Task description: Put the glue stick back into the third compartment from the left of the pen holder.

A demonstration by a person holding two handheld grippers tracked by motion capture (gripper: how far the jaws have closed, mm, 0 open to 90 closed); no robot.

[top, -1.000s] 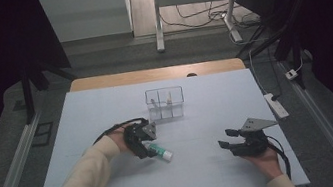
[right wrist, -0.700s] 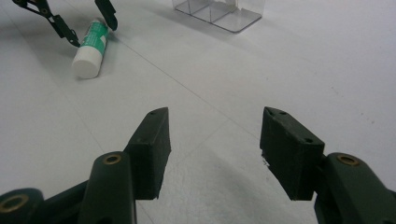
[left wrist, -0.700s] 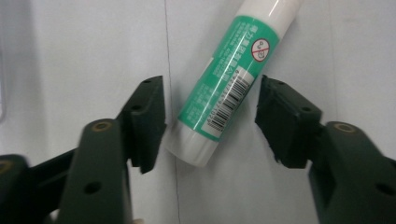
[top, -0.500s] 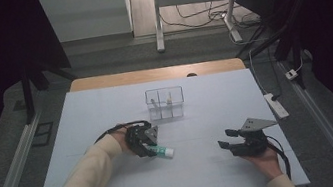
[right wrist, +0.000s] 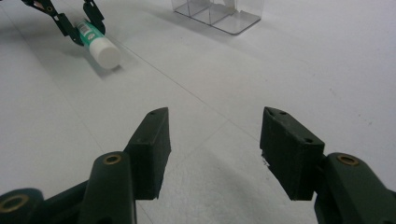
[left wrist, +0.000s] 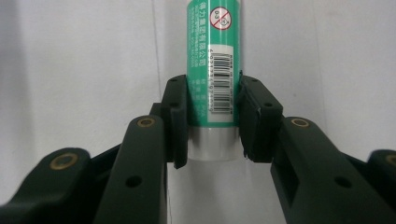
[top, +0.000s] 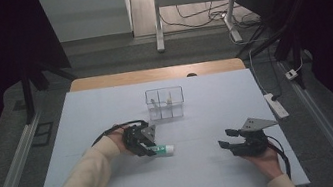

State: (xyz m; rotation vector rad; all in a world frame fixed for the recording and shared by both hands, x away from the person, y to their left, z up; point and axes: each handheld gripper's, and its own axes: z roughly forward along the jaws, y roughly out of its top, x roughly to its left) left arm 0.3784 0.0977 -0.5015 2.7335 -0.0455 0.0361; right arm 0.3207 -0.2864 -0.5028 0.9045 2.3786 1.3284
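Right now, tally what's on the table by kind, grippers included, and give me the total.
Grippers: 2, left gripper closed on the tube, right gripper open
Green and white tube: 1
Clear divided container: 1
Total: 4

High view overhead, facing forward-down on desk. Gripper views sit low, close. Right gripper view and high view share green tube.

White table: clear divided box mid-far; green tube lying nearer.
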